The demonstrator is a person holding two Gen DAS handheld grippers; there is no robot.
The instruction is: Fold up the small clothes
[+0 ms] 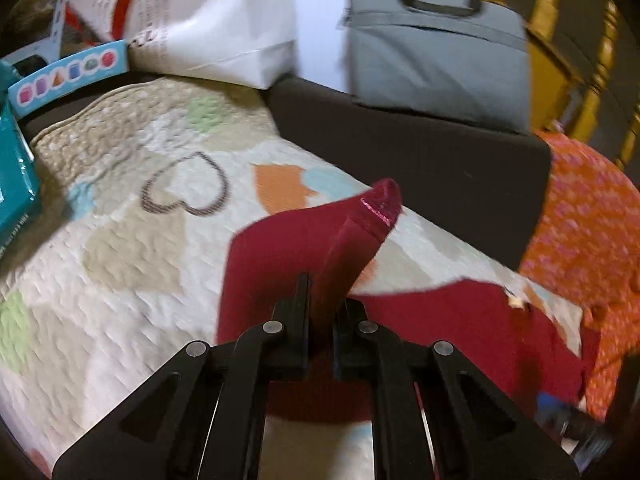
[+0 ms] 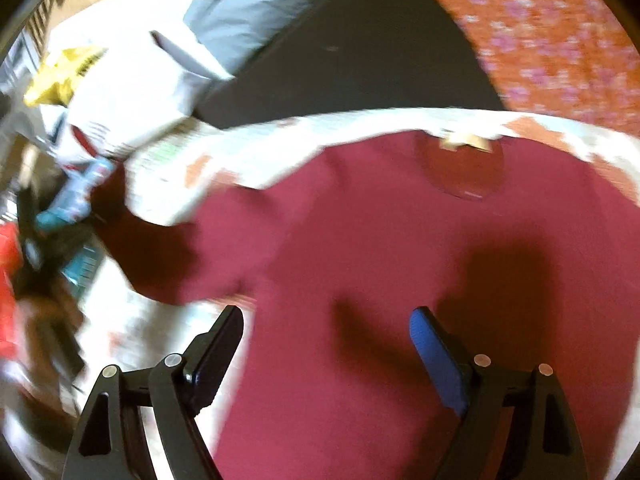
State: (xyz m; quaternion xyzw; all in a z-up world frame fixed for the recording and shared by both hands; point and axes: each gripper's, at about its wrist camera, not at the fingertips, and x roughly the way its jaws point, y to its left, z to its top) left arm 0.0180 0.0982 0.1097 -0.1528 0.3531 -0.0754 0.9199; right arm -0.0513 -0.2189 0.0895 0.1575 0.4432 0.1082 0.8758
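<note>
The left gripper was clamped tight on a sleeve of the red shirt, lifting it off the quilt. The right gripper hung over the shirt body with its jaws spread wide and nothing between them. The shirt lay flat on the quilt, collar toward the far edge. Beyond the quilt stood a white bag and a grey case; orange cloth lay at the right.

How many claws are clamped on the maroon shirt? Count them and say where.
1. The left claw is shut on the maroon shirt's sleeve, lifted off the quilt. The right claw hangs open above the shirt's body.
</note>
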